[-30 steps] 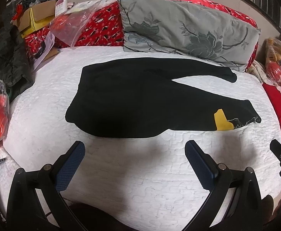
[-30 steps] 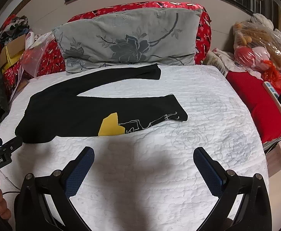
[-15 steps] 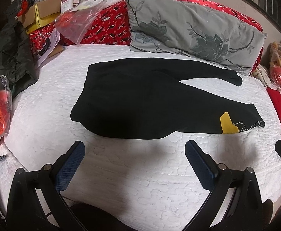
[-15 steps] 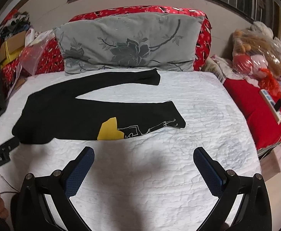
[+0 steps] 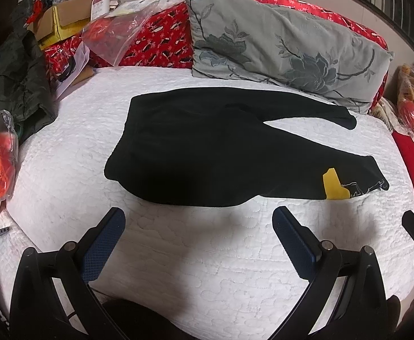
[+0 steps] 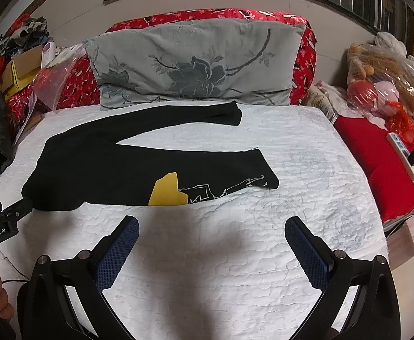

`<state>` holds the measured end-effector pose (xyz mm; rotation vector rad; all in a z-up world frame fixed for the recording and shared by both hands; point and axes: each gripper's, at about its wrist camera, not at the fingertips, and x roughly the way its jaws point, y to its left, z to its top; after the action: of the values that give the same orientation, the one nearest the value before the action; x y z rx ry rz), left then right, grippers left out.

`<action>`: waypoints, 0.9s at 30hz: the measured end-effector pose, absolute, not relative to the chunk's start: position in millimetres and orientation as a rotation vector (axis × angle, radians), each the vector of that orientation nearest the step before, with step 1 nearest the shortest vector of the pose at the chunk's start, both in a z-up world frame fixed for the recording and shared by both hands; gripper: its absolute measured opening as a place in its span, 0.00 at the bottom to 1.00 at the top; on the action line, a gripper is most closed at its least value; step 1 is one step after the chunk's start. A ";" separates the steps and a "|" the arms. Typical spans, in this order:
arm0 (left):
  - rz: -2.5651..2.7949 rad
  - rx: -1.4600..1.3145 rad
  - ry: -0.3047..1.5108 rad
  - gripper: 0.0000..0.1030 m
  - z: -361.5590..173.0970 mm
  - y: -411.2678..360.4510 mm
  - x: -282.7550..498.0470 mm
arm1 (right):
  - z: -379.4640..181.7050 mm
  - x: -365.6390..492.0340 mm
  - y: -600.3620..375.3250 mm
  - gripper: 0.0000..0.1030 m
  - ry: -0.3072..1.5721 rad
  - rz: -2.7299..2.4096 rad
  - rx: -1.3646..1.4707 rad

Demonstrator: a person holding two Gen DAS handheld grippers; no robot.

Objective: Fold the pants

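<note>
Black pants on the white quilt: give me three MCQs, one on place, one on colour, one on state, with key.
1. The waistband of the black pants on the white quilted bedspread points toward:
A. the left side
B. the right side
C. the grey floral pillow

2. The patch on the nearer leg is:
A. red
B. yellow
C. blue

3. The pants are:
A. folded in half
B. bunched up
C. flat, legs spread apart

Key: 1 A, the wide end lies left and the cuffs right. 2 B, the yellow patch shows near the cuff. 3 C, bedspread shows between the legs; the left gripper and right gripper are open and apart from the cloth.
</note>
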<state>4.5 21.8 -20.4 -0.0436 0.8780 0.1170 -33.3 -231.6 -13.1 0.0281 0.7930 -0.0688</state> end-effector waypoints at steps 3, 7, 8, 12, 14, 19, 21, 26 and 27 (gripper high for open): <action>0.116 -0.051 0.880 1.00 -20.4 22.8 4.6 | -13.8 -33.6 -230.2 1.00 0.793 -0.064 0.027; 0.114 -0.059 0.879 1.00 -20.0 23.2 5.8 | -15.3 -34.2 -229.7 1.00 0.794 -0.060 0.032; 0.113 -0.056 0.878 1.00 -19.8 22.4 6.0 | -15.9 -34.1 -229.7 1.00 0.796 -0.060 0.033; 0.107 -0.053 0.874 1.00 -18.9 21.3 6.7 | -17.9 -32.8 -230.1 1.00 0.805 -0.057 0.037; 0.107 -0.049 0.874 1.00 -19.0 20.8 8.1 | -18.3 -32.0 -230.3 1.00 0.807 -0.057 0.039; 0.109 -0.053 0.881 1.00 -20.1 21.6 12.0 | -20.6 -27.5 -232.0 1.00 0.818 -0.051 0.054; 0.110 -0.056 0.885 1.00 -21.1 22.3 13.9 | -21.5 -25.4 -232.7 1.00 0.821 -0.050 0.059; 0.112 -0.055 0.891 1.00 -22.8 22.5 20.9 | -23.4 -17.6 -232.5 1.00 0.830 -0.046 0.064; 0.112 -0.057 0.892 1.00 -22.9 22.8 22.2 | -24.0 -15.3 -232.6 1.00 0.832 -0.044 0.067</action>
<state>22.2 22.8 -22.9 -0.0568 0.8923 0.1116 -15.3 -232.6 -24.0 0.0667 0.8320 -0.0444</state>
